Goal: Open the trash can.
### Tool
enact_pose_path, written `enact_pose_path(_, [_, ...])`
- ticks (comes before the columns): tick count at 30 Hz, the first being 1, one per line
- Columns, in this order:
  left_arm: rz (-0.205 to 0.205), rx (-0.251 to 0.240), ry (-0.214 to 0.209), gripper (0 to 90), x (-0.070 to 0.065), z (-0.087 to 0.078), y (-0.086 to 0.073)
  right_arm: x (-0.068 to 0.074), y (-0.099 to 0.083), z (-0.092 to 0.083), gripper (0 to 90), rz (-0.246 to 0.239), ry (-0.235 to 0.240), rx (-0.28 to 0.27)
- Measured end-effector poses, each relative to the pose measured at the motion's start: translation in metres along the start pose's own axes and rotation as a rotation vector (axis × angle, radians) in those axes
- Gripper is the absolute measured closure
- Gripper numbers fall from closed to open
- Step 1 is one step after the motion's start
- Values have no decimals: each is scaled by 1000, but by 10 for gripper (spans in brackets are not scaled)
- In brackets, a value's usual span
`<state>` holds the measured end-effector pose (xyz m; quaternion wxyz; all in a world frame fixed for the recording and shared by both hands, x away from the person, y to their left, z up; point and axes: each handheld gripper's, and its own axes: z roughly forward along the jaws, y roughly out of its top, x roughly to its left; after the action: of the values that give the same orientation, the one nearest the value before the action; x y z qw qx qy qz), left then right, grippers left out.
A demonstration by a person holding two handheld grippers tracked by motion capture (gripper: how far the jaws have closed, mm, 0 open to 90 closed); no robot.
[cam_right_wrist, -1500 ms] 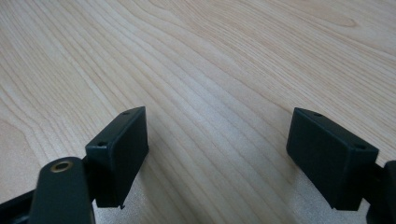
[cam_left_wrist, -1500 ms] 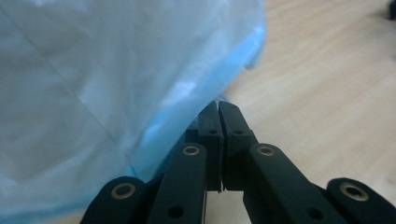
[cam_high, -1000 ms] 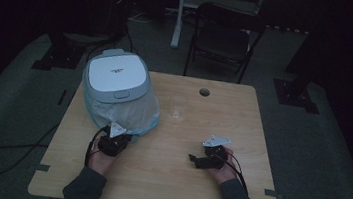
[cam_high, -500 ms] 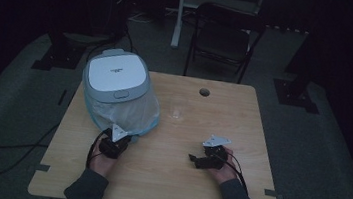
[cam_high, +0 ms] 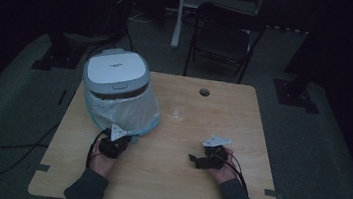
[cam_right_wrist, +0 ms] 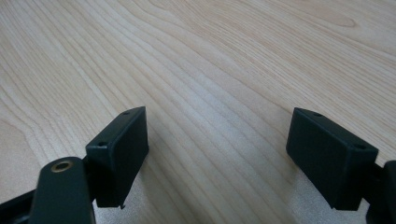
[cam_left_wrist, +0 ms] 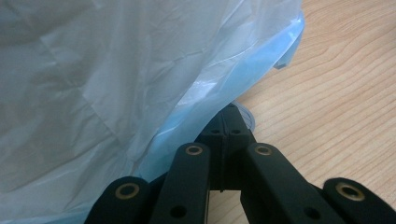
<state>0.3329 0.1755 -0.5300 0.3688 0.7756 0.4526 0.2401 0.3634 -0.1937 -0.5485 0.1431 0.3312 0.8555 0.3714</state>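
A white lidded bin (cam_high: pixel 117 72) stands at the table's back left, and a translucent plastic bag (cam_high: pixel 123 111) with a blue hem hangs out under its lid. My left gripper (cam_high: pixel 122 137) sits at the bag's near edge. In the left gripper view its jaws are pressed together (cam_left_wrist: pixel 229 114) with the blue hem of the bag (cam_left_wrist: pixel 116 84) caught at their tips. My right gripper (cam_high: pixel 193 158) rests low on the table at the right, pointing left. Its jaws stand wide apart (cam_right_wrist: pixel 217 154) with only bare wood between them.
A small clear glass (cam_high: pixel 178 109) stands mid-table, right of the bin. A cable hole (cam_high: pixel 204 91) lies near the wooden table's (cam_high: pixel 165 179) far edge. A black folding chair (cam_high: pixel 224 39) stands behind the table, and a cable (cam_high: pixel 2 155) lies on the floor at left.
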Motion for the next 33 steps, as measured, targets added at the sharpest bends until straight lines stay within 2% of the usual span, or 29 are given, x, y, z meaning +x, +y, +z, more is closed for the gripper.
enact_pose_path(2, [-13, -2, -7, 900, 1, 0, -1, 0, 0, 0, 202, 0, 0, 0])
enact_pose_path(7, [-7, -1, 0, 900, -1, 2, -3, 0, 0, 0, 202, 0, 0, 0])
enact_pose_path(17, [-28, -24, 1, 900, 2, 6, -8, 0, 0, 0, 202, 0, 0, 0])
enact_pose_path(33, [-29, -23, -12, 900, 4, 7, -9, 0, 0, 0, 202, 0, -1, 1])
